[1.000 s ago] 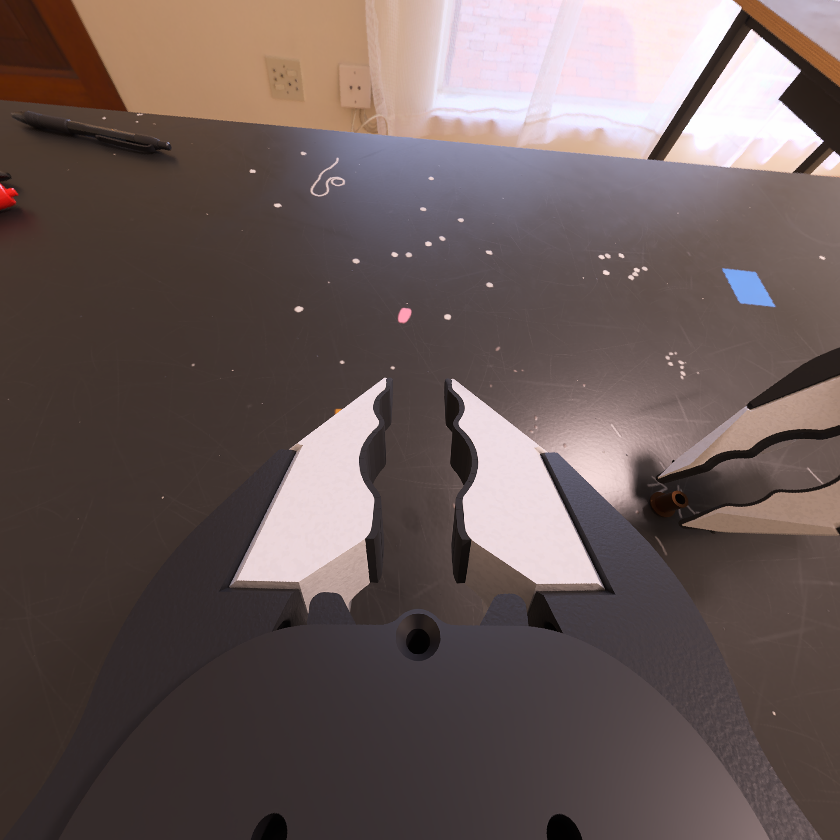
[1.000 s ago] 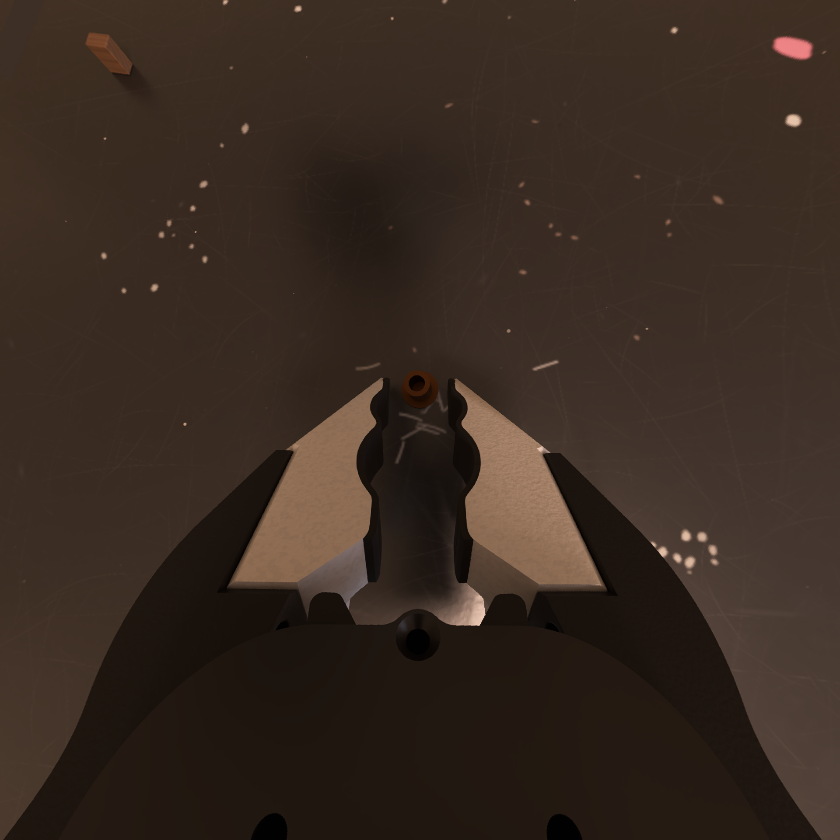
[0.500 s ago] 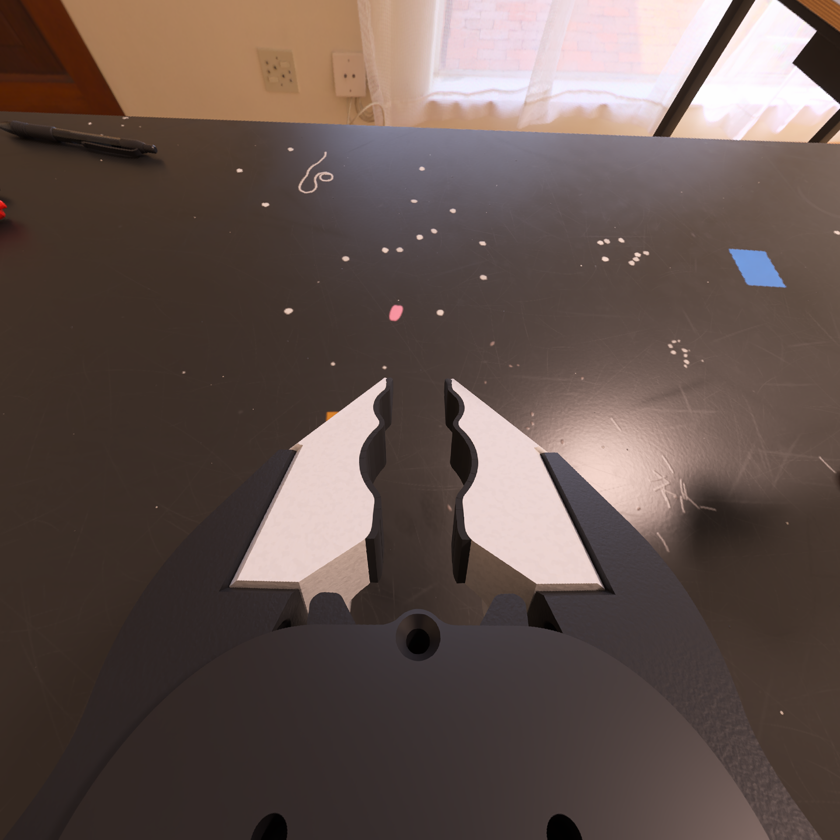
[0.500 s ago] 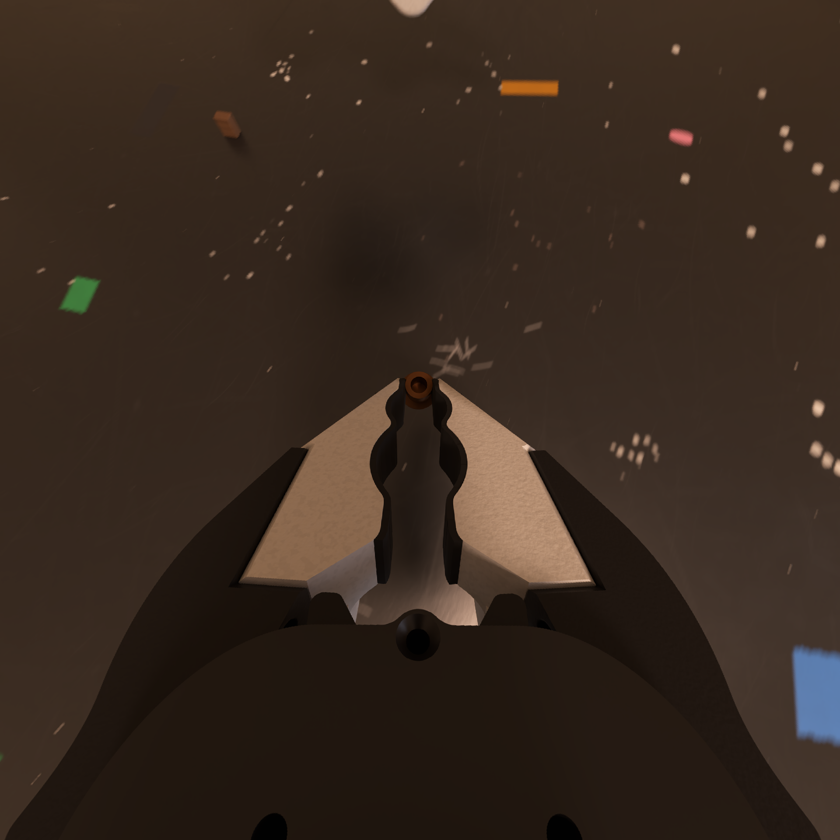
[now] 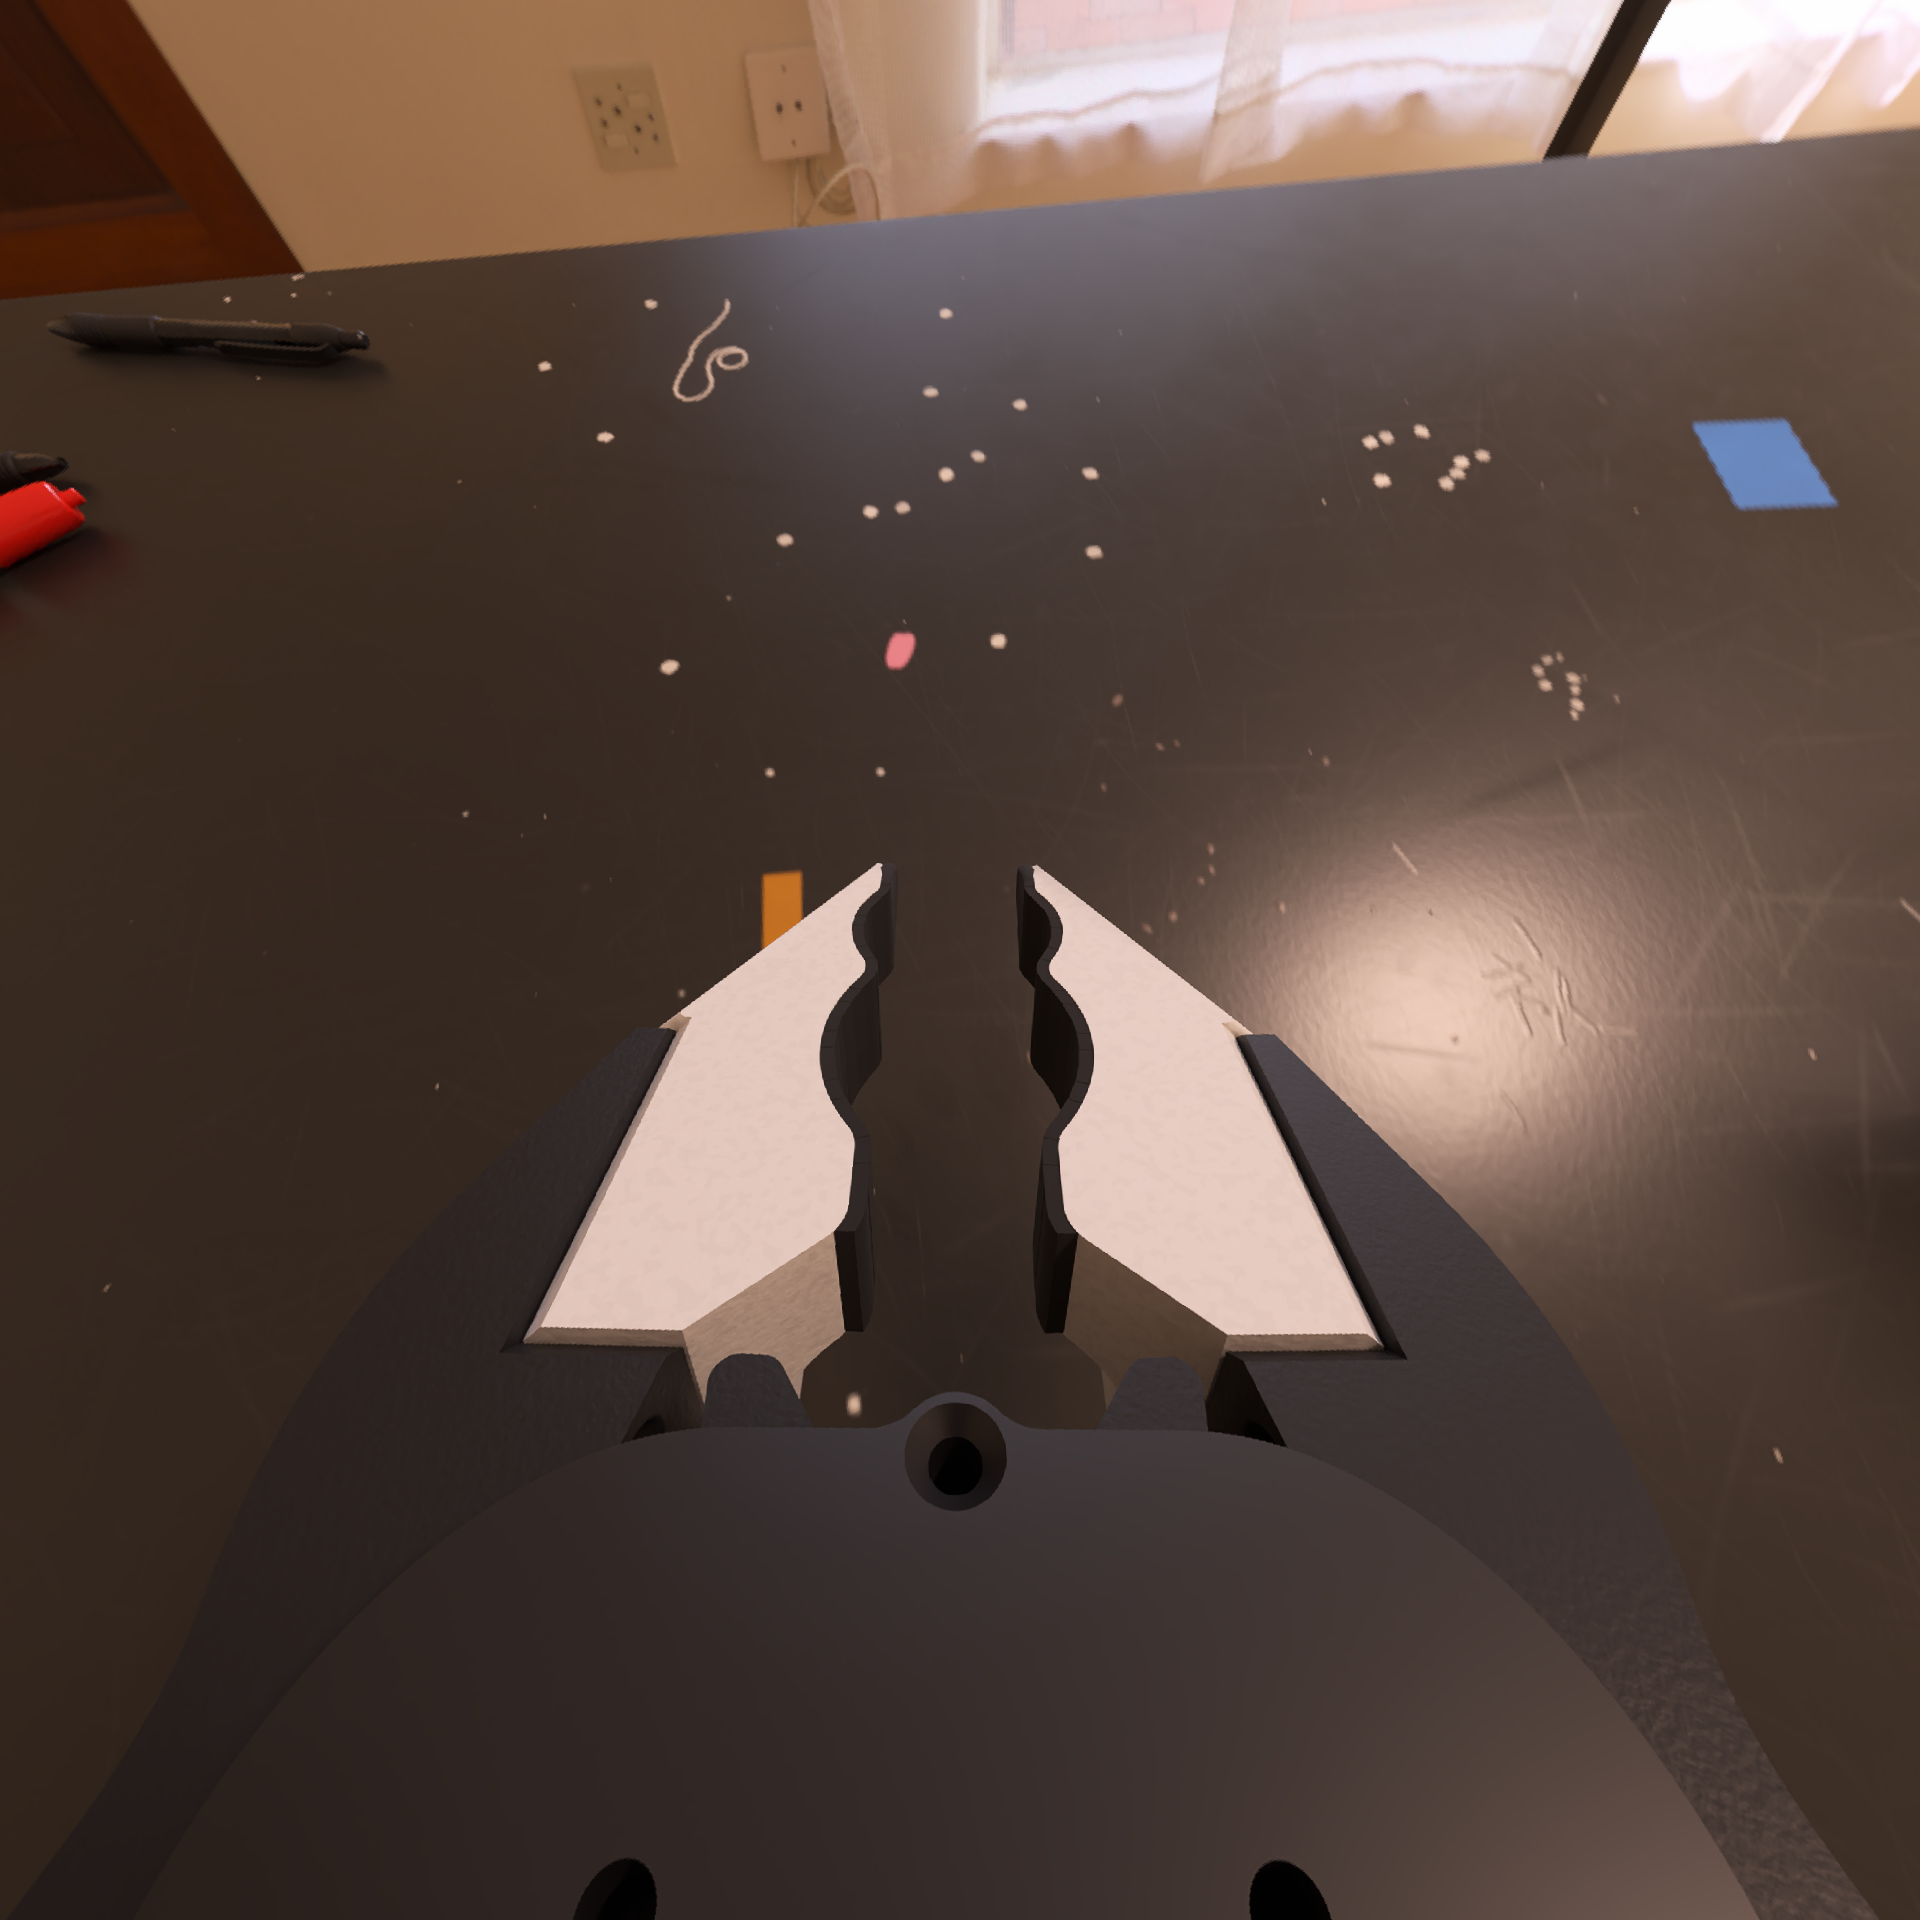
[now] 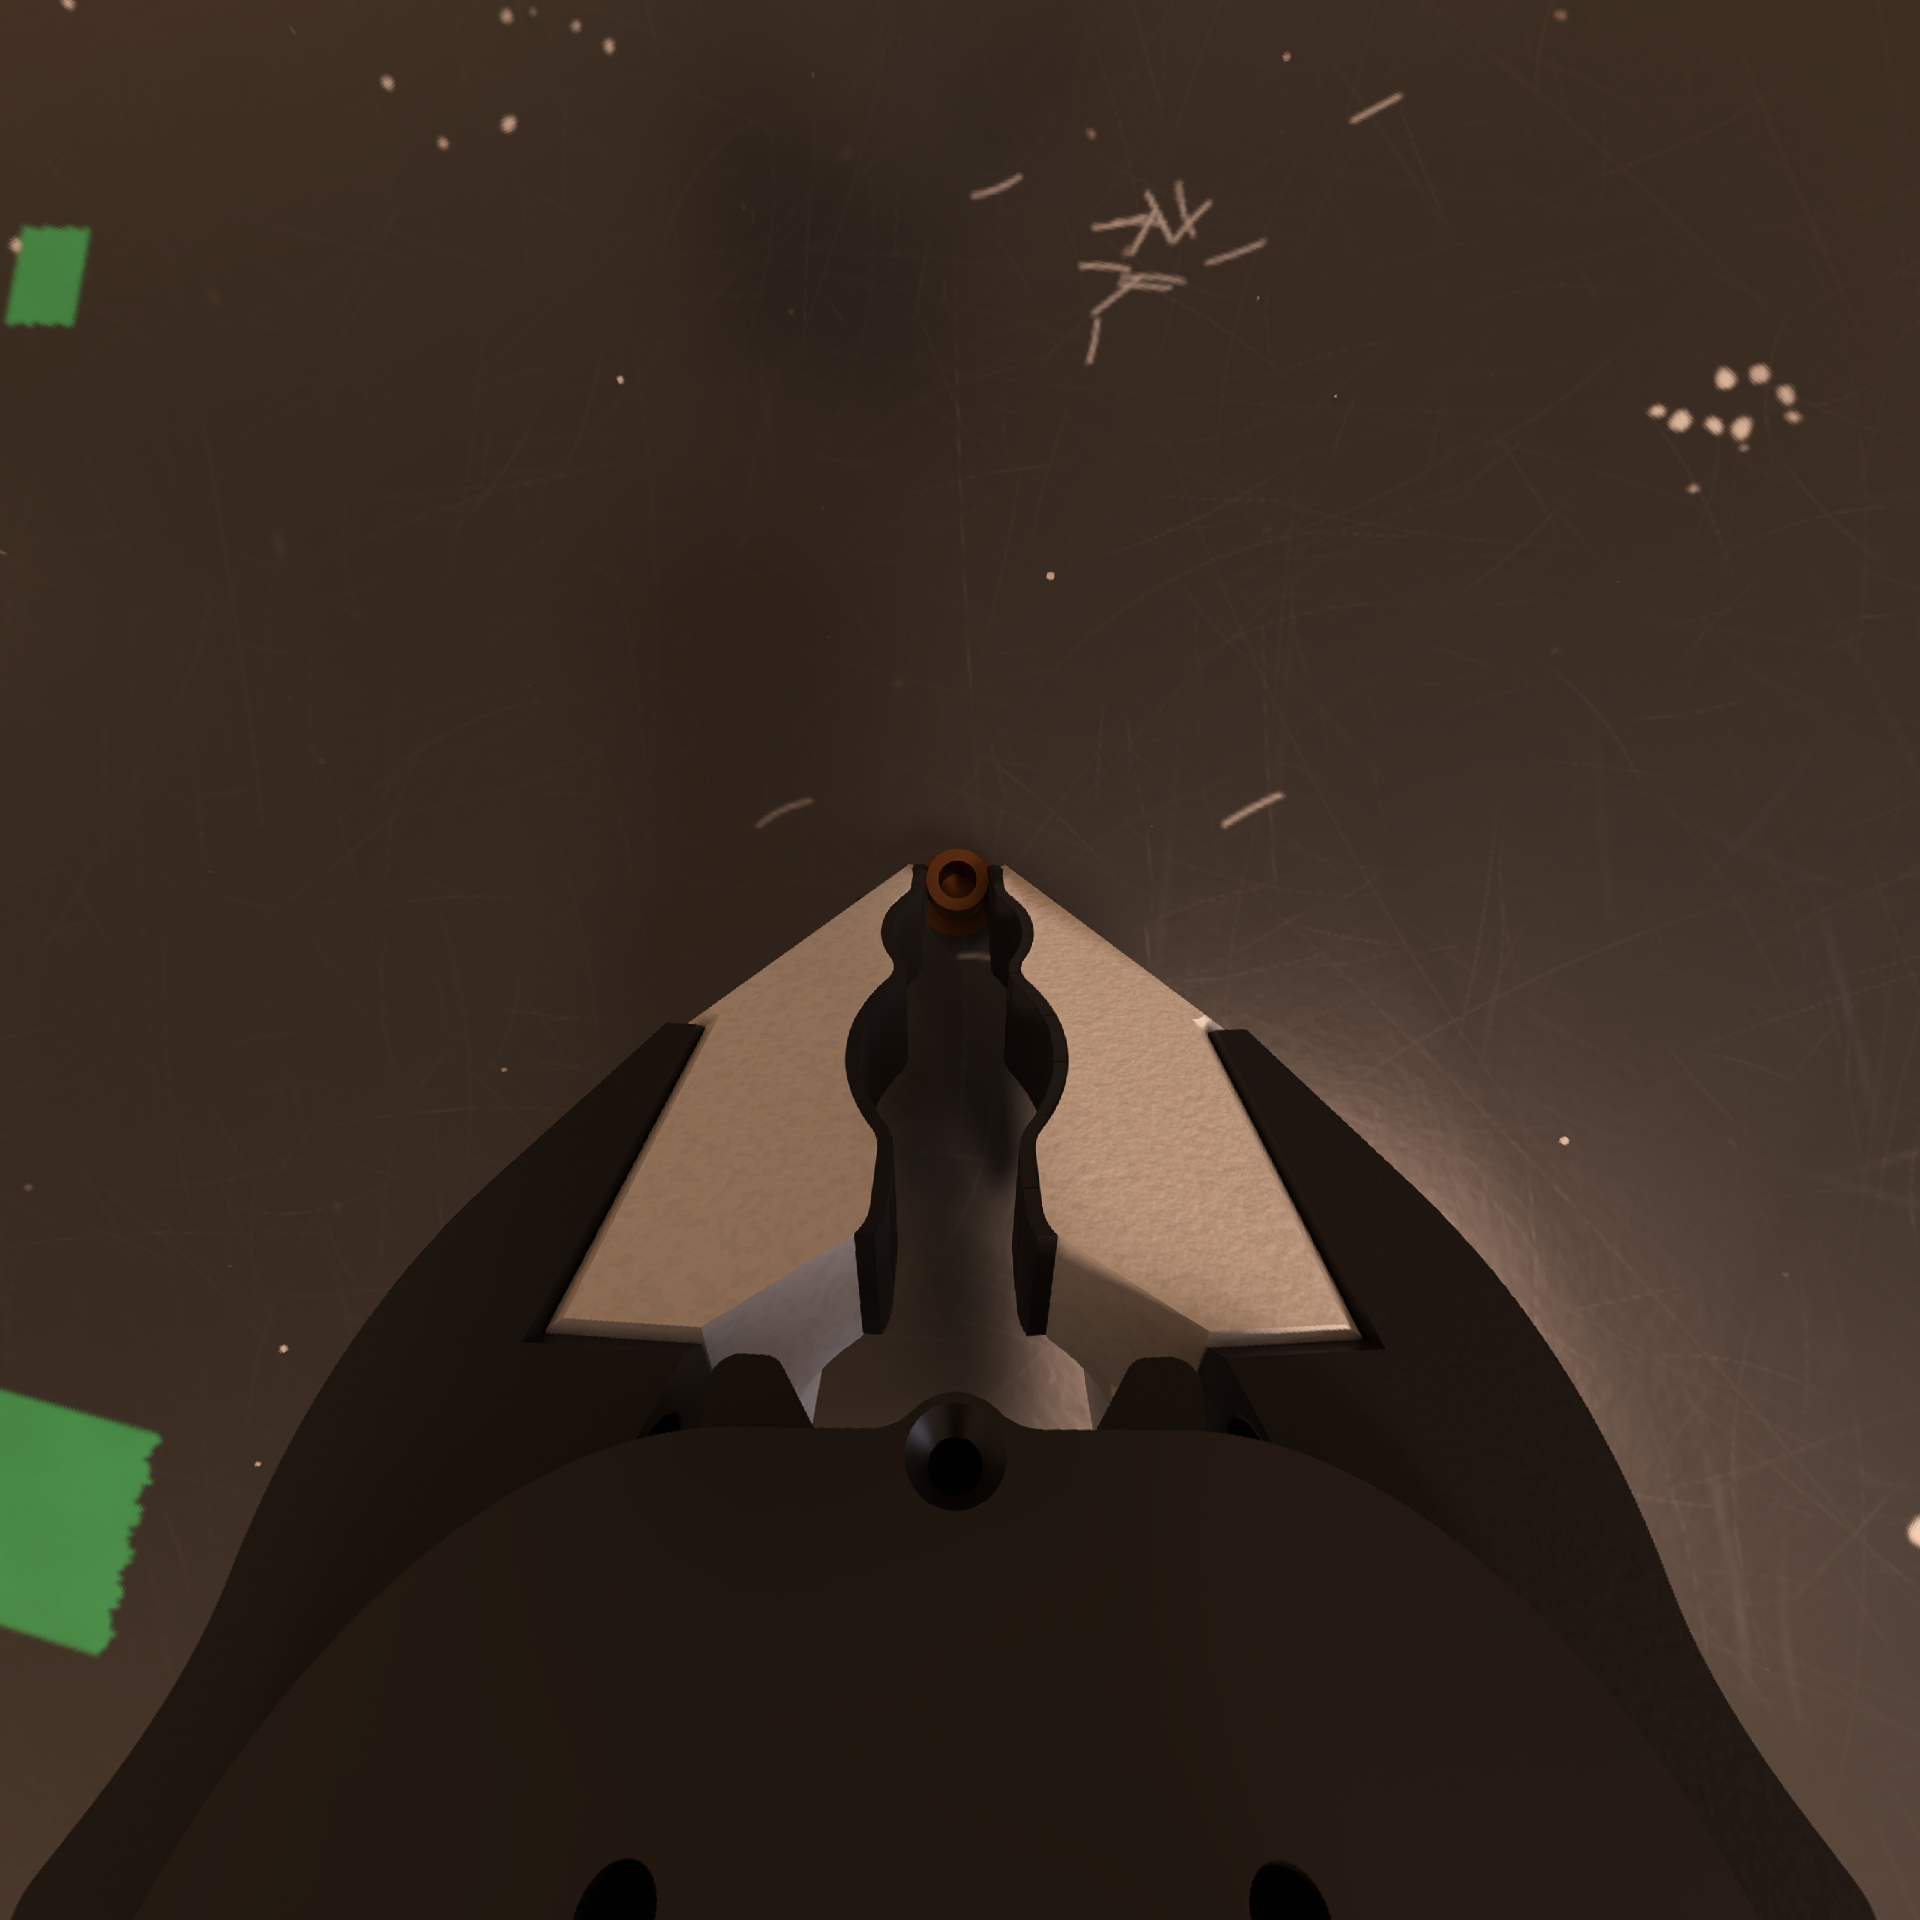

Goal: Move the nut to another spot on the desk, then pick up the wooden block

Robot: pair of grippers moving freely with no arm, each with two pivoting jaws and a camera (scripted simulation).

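Note:
In the right wrist view my right gripper point(image 6: 957, 881) is shut on a small brown nut point(image 6: 956, 888), pinched between the fingertips above the dark desk point(image 6: 1351, 644). In the left wrist view my left gripper point(image 5: 954, 883) is open and empty, low over the desk point(image 5: 416, 727). The wooden block is in neither view now. The right gripper does not show in the left wrist view.
In the left wrist view an orange patch point(image 5: 781, 906) lies by the left fingertip, a pink spot point(image 5: 899, 650) ahead, a blue patch point(image 5: 1763, 463) at far right, a black pen point(image 5: 213, 336) and a red marker point(image 5: 36, 520) at far left. Two green patches point(image 6: 49, 275) point(image 6: 68, 1517) lie left in the right wrist view.
My right gripper closed on the nut, lifted it off the desk and carried it away; the wooden block left its view. The right gripper left the left wrist view.

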